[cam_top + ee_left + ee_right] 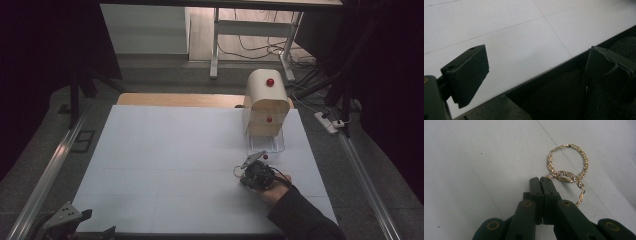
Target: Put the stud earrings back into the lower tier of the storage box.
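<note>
The right hand-held gripper (pixel 540 179), jaws pressed together, pinches the edge of two gold hoop earrings (pixel 569 167) lying just beyond its tips on the table (pixel 474 170).

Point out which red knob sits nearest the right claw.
The lowest red knob, on the pulled-out clear drawer just beyond the right claw; the top knob and middle knob sit higher on the wooden cabinet.

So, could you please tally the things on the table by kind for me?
Cream box: 1
Clear drawer: 1
Red knobs: 3
Gold hoop jewellery: 1
Total: 6
</note>
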